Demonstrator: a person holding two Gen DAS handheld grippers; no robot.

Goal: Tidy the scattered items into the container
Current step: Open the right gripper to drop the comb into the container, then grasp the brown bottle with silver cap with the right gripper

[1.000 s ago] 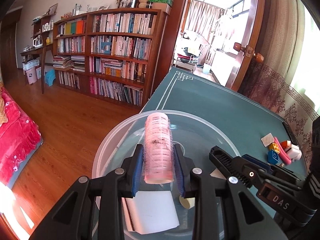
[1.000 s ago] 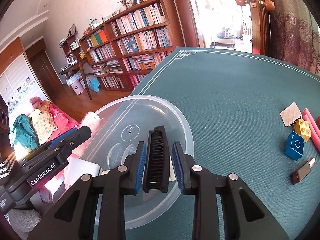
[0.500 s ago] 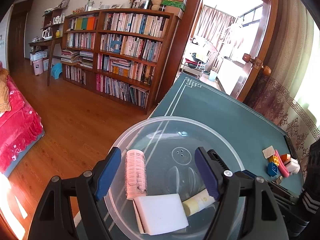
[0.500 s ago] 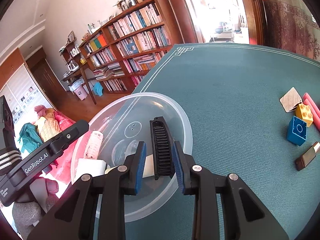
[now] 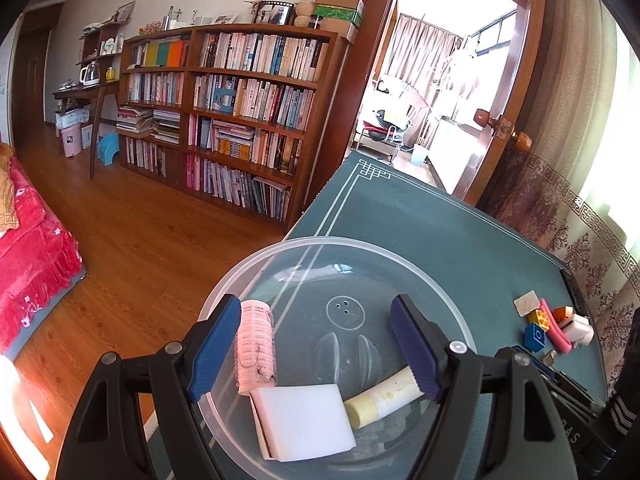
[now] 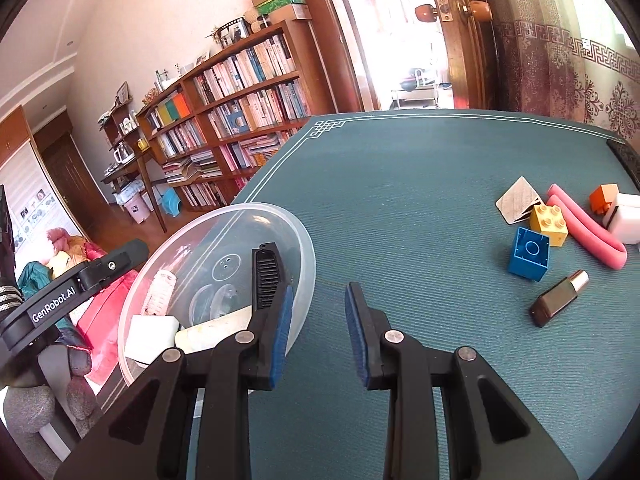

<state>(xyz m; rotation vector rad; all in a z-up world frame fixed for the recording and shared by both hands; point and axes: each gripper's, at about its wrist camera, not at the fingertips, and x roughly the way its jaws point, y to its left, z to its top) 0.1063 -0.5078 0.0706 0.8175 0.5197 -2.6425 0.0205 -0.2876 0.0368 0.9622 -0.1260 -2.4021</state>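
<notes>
Left gripper: jaws spread wide, holding nothing, above the clear round plastic bowl. Right gripper: jaws apart, empty, at the bowl's right rim.

Inside the bowl: pink bristled hair roller, white foam sponge block, cream cylindrical tube, and black ribbed comb leaning on the inner wall.

On the green table mat, well right of the bowl: blue toy brick, yellow toy brick, pink foam strip, dark brown rectangular piece, grey square pad.
</notes>
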